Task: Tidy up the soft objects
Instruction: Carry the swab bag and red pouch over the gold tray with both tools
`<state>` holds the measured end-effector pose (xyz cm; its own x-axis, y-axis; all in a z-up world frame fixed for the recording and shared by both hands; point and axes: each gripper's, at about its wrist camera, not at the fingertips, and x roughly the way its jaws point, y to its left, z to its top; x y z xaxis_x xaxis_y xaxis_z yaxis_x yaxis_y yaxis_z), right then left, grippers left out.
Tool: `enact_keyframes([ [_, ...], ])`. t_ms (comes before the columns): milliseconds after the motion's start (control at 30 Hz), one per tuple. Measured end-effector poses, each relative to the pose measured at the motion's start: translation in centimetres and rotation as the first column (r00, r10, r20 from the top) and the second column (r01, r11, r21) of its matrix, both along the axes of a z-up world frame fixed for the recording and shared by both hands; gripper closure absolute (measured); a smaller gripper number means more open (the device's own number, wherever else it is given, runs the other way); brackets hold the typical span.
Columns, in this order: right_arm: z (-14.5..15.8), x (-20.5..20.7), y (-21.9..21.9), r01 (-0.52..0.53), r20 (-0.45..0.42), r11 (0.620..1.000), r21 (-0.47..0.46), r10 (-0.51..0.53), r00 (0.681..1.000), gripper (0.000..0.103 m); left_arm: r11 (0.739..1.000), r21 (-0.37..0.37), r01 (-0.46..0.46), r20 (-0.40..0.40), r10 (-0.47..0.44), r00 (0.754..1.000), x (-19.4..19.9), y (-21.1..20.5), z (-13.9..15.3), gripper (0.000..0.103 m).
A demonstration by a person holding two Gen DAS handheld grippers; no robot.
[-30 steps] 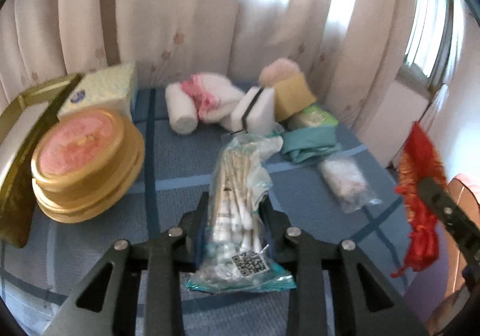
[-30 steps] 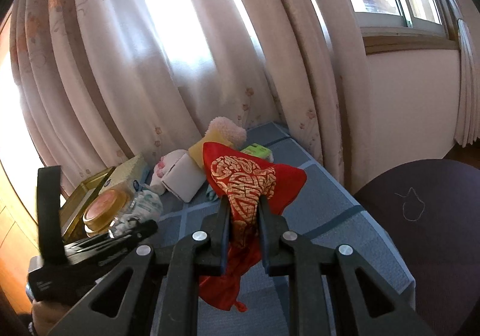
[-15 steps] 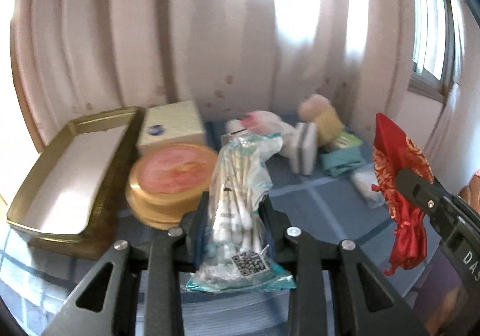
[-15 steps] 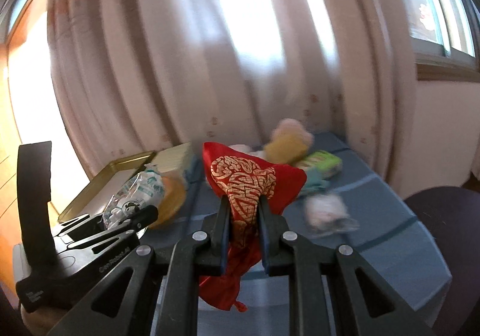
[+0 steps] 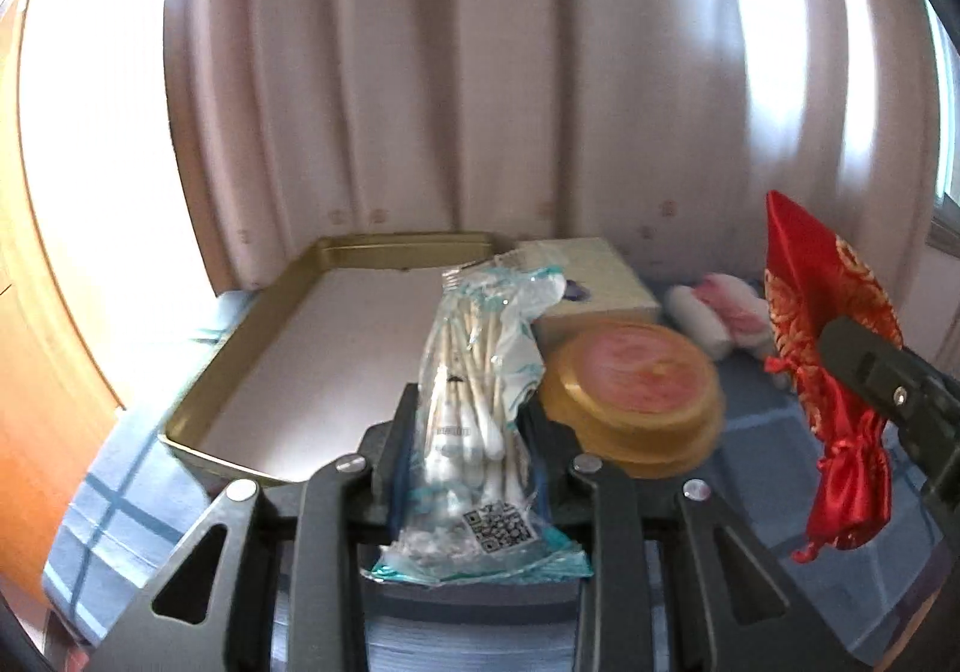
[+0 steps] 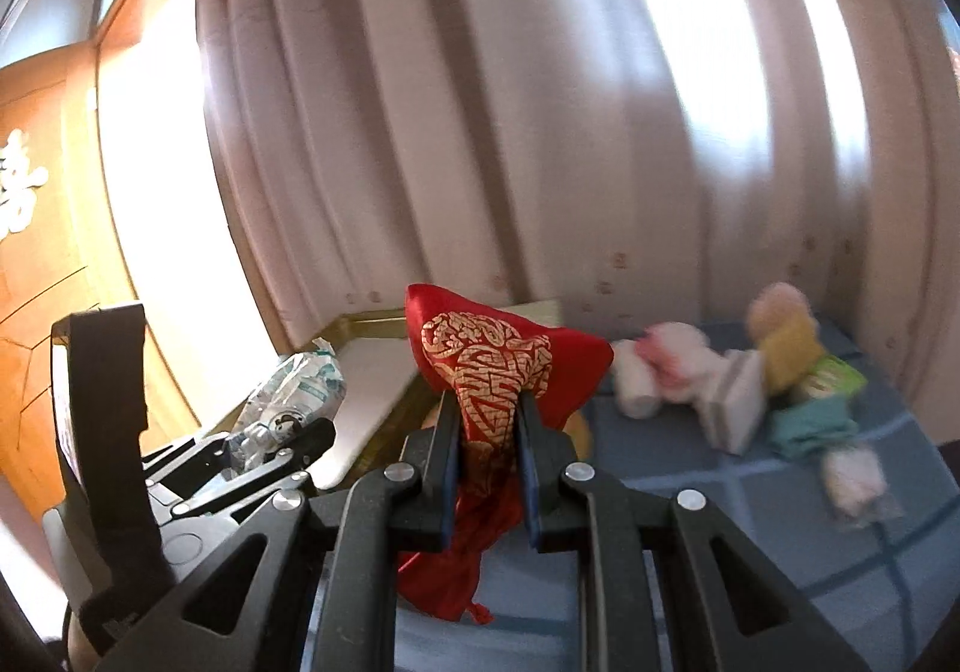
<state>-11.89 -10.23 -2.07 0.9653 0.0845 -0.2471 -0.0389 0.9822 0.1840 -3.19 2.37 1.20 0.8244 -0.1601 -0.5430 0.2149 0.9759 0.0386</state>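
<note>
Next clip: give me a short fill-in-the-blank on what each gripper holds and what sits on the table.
1. The left gripper is shut on a bag of cotton ____.
2. The right gripper is shut on a ____ pouch with gold print.
3. The gold tray holds ____ items.
4. The round tin has a ____ lid.

Missing: swabs; red; no; pink

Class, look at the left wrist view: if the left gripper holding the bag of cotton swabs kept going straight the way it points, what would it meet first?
Probably the shallow gold metal tray. The left gripper, shut on the clear plastic bag of cotton swabs, points slightly downward toward its pale floor; the round gold tin sits just right of that line. Depth is uncertain.
</note>
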Motion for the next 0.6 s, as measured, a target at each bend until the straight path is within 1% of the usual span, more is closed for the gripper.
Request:
enact_keyframes([
  [133, 0.6, 1.8, 2.7, -0.042, 0.012, 0.999, -0.021, 0.042, 0.999, 0.085, 0.998, -0.010, -0.068, -0.004, 0.068, 0.998, 1.1, 2.8, 0.0, 0.074],
  [333, 0.8, 5.0, 5.9, -0.076, 0.017, 0.995, -0.061, 0.077, 0.997, 0.085, 0.984, 0.023, -0.176, 0.016, 0.175, 0.984, 2.5, 6.2, 0.1, 0.074],
  [500, 0.2, 8.7, 7.5, -0.077, -0.014, 0.994, -0.081, 0.076, 0.997, 0.085, 0.970, 0.041, -0.239, 0.019, 0.238, 0.971, 3.9, 8.4, -0.2, 0.074],
  [600, -0.3, 10.6, 8.6, -0.079, -0.036, 0.992, -0.101, 0.076, 0.996, 0.085, 0.964, 0.044, -0.262, 0.005, 0.262, 0.965, 4.8, 9.5, -0.7, 0.074],
])
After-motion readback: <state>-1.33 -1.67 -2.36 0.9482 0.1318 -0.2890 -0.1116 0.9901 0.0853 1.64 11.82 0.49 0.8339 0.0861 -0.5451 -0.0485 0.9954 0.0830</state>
